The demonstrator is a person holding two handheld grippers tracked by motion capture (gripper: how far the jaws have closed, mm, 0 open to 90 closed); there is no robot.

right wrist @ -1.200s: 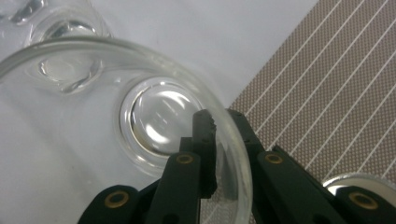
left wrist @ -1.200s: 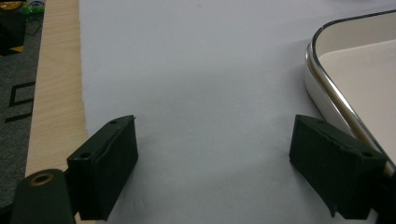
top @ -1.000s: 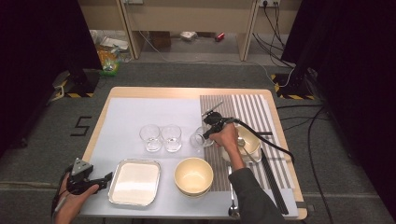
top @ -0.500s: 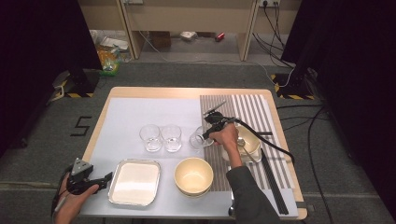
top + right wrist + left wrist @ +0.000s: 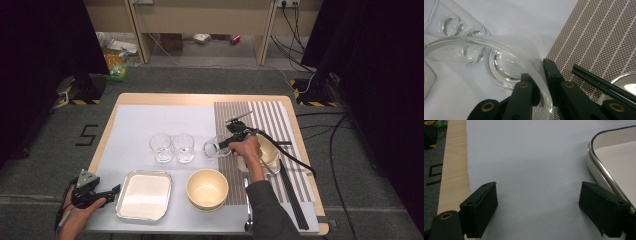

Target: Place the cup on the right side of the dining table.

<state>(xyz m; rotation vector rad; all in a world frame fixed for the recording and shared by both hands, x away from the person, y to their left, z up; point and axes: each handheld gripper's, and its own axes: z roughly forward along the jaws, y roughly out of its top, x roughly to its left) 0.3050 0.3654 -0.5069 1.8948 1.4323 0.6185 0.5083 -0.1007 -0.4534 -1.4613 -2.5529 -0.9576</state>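
The right claw (image 5: 223,144) is pinched tight on the thin rim of a glass (image 5: 486,50). One jaw is inside the glass and one is outside, so the wall sits between them. In the high view the glass (image 5: 212,148) leans over on its side a bit, just past the tip of the claw. Two more glasses (image 5: 171,148) stand side by side a little farther out from the claw's tip, near but not touching.

The job looks like setting this glass down next to those two. To do it well, keep the squeeze steady, because glass is slippery and the hold is only on the rim. Turn the hand slowly until the glass is upright. Lower it until its bottom sits flat on the worktop (image 5: 145,122). Leave a small gap so it does not bump the nearest glass. Only let go once it stands by itself.

The left claw (image 5: 111,190) is wide open and holds nothing. It rests low, with a metal tray (image 5: 610,157) just beside one jaw.
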